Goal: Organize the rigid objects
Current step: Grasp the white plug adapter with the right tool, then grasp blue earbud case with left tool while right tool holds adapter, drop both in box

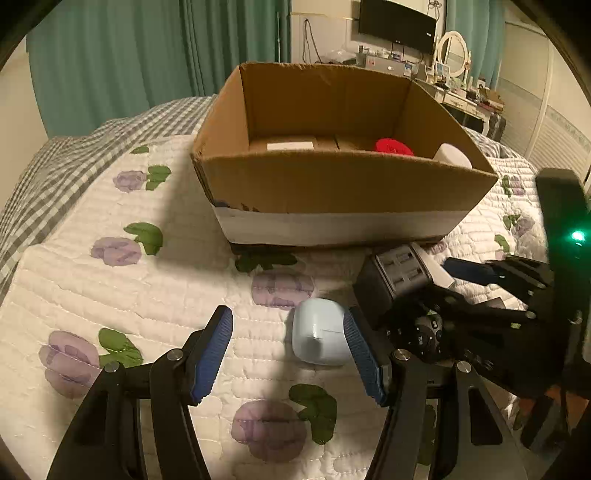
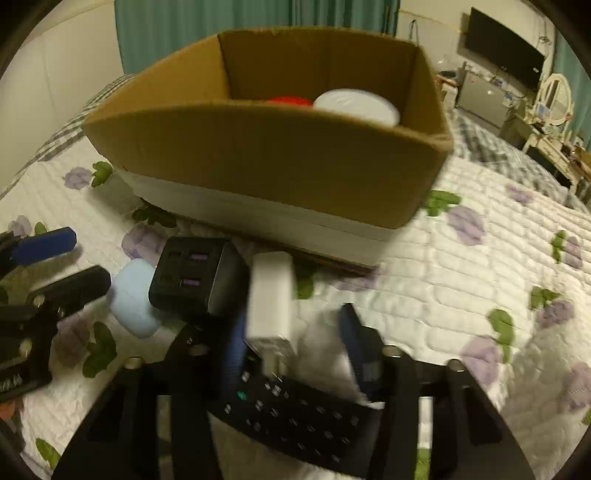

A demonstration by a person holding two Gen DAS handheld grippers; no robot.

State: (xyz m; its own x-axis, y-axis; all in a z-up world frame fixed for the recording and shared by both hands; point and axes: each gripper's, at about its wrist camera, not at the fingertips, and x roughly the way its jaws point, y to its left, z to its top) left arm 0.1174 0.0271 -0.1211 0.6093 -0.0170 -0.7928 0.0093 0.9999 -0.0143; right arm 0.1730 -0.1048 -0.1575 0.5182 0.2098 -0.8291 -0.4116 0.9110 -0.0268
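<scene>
A cardboard box stands on the bed; a red object and a white round item lie inside. My left gripper is open, with a pale blue case against its right pad. A black charger block, a white adapter and a black remote lie just before the box. My right gripper is open around the white adapter; it shows at the right of the left wrist view.
A white quilt with purple flowers covers the bed, with a checked blanket behind. Green curtains, a TV and a dresser with a mirror stand at the back.
</scene>
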